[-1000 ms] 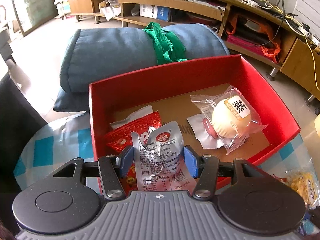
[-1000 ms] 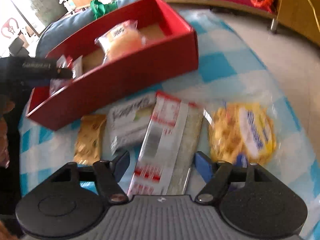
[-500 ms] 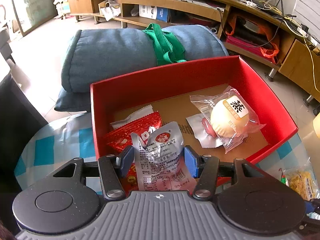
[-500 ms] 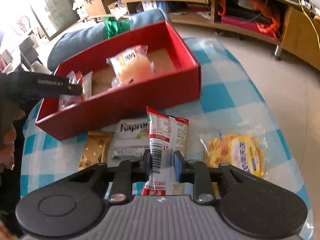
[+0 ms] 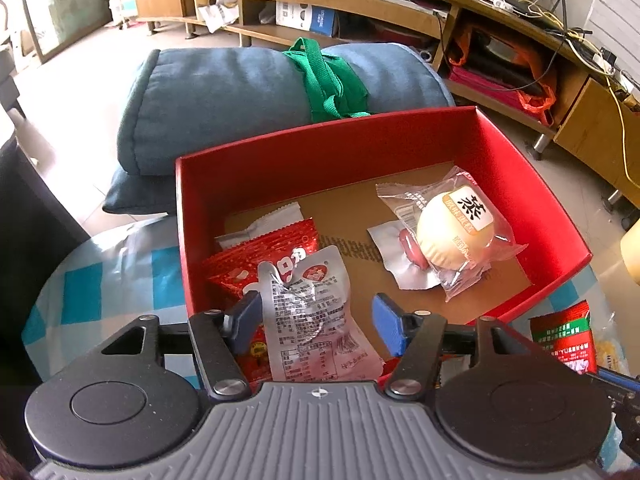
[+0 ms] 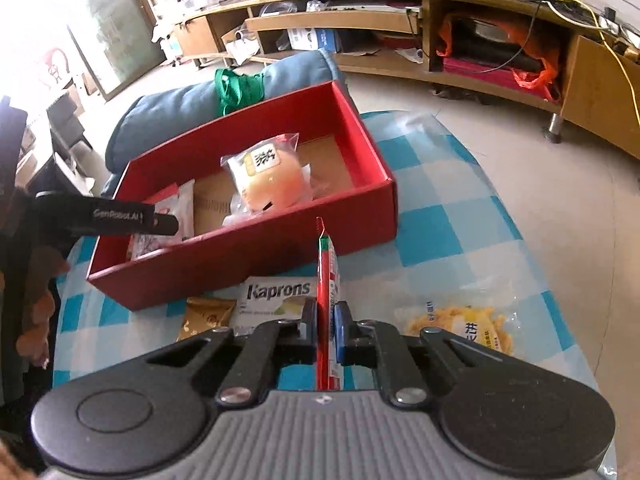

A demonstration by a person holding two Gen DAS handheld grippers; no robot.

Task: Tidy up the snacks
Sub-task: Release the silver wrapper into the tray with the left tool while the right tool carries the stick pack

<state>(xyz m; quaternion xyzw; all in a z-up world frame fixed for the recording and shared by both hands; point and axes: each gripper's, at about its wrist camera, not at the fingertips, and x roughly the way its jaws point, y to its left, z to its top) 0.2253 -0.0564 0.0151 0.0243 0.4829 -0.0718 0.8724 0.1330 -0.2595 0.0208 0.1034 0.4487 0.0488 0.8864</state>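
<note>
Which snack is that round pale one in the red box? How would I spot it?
Start at the red box on the blue-checked tablecloth. Toward its right end lies a round cream bun in a clear wrapper. Unlike the flat foil packets at the other end, it is plump and carries a label with a big black Chinese character.

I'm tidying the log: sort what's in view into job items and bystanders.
Job: red box; bun packet; silver packet; red-and-white packet in right tool; Kaprons pack; yellow snack bag.

Bystanders: blue cushion; green strap; TV shelf.
</note>
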